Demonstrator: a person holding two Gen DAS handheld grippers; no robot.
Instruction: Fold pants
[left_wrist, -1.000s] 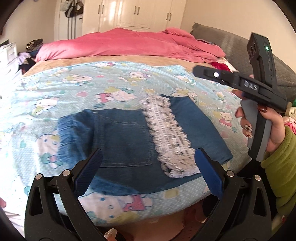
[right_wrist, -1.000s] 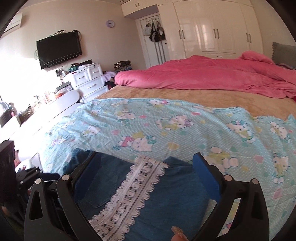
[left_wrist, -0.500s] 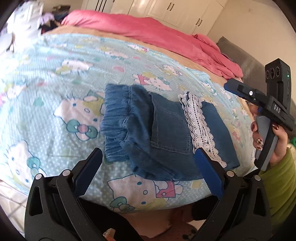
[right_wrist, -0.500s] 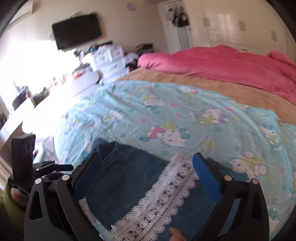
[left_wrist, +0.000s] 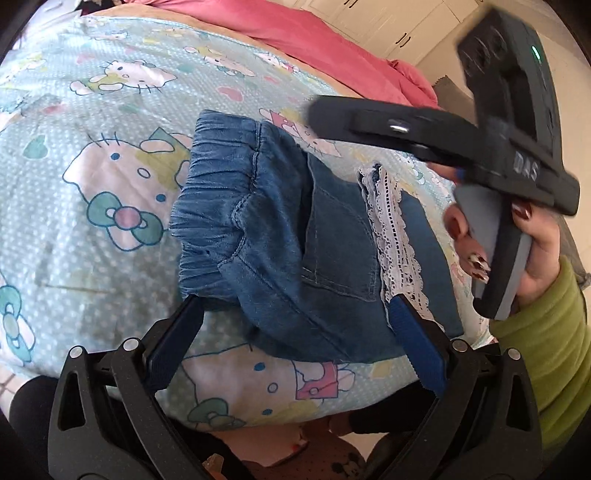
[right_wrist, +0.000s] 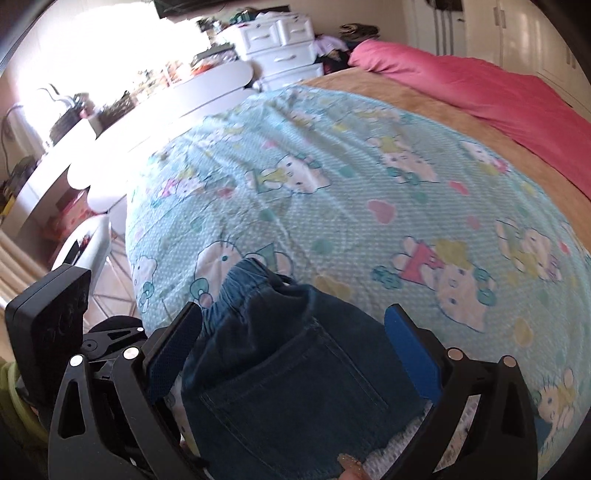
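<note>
The blue denim pants lie folded on the Hello Kitty sheet near the bed's front edge, with a gathered waistband at the left and a white lace trim towards the right. My left gripper is open just above the pants' near edge. My right gripper is open, low over the back pocket. The right gripper body shows in the left wrist view, held over the pants' right end.
A pink duvet lies bunched at the far side of the bed. White drawers and a white table stand beside the bed. White wardrobes line the far wall.
Both grippers have come down closer to the pants. The right gripper has swung left over the pocket and waistband. The pants have not moved.
</note>
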